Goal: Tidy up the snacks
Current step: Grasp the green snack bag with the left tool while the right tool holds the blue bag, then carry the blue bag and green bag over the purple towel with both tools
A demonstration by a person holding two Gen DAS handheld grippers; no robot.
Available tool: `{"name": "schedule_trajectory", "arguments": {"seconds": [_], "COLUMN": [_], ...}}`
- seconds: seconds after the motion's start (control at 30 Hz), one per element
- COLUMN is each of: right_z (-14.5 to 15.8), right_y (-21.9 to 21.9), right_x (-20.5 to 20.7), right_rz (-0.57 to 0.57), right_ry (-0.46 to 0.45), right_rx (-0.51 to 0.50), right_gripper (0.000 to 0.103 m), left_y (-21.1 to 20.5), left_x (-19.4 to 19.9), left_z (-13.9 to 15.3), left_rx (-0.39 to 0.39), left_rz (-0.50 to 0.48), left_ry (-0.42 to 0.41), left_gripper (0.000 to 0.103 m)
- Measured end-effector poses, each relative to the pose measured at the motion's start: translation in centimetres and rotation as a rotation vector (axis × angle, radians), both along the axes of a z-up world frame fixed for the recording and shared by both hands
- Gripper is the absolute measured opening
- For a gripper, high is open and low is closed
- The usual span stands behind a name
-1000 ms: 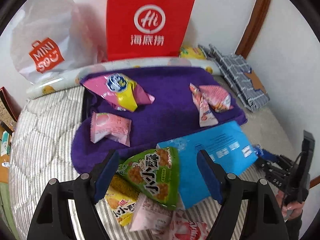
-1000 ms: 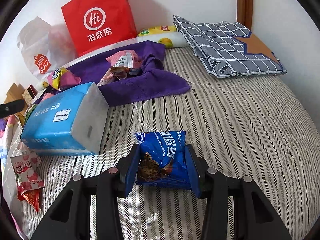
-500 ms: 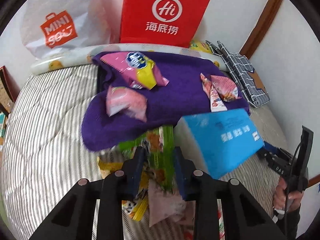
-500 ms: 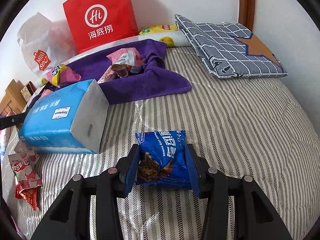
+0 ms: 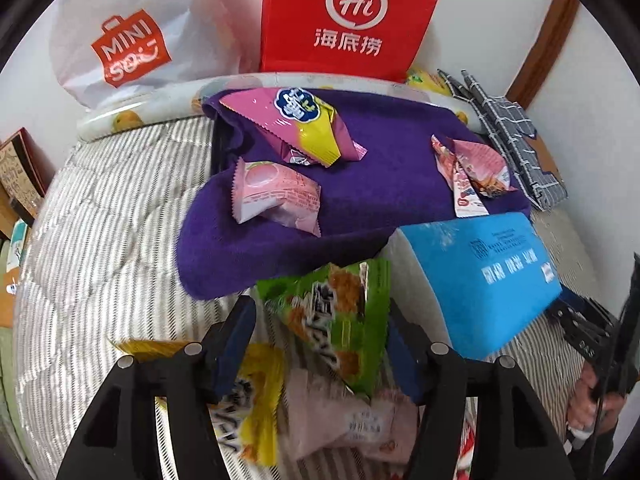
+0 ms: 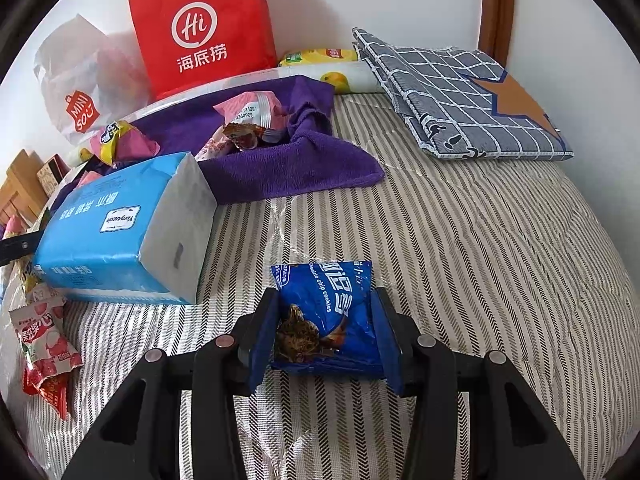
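Gripping a glossy blue cookie packet [image 6: 328, 316] in right gripper [image 6: 325, 334]; left gripper [image 5: 320, 344], just reopening, loosely straddled crinkled green snack bag [image 5: 336, 316].

This is a home bedroom. The things lie on a bed [image 6: 480, 240] covered by a quilted, grey-striped bedspread that runs up to a plain white wall [image 6: 360, 0] with a brown wooden frame [image 6: 496, 4] at the corner. A folded checked cloth [image 6: 460, 96] and a purple towel [image 5: 400, 184] rest on the bed, and a red paper shopping bag [image 5: 352, 16] and a white plastic store bag [image 5: 132, 36] lean against the wall.
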State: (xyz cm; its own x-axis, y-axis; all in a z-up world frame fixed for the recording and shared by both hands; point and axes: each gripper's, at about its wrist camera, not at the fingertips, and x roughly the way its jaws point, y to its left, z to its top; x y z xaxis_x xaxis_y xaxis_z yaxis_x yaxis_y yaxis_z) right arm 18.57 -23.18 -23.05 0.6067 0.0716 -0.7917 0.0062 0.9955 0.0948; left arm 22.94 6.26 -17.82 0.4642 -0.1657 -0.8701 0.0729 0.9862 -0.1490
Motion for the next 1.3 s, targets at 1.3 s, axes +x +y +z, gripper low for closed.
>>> {"name": "schedule_trajectory", "arguments": {"seconds": [1.3], "right_z": [9.1], "right_y": [3.4], "right_x": [-5.9], "right_rz": [0.066], "right_ry": [-0.172], "right_rx": [0.028], "right_gripper": [0.045], "left_y": [-0.7], "left_x": [-9.0], "left_z": [7.3], "left_rx": [-0.121], "left_rz": [-0.071], "left_ry": [-0.149], "left_gripper": [0.04]}}
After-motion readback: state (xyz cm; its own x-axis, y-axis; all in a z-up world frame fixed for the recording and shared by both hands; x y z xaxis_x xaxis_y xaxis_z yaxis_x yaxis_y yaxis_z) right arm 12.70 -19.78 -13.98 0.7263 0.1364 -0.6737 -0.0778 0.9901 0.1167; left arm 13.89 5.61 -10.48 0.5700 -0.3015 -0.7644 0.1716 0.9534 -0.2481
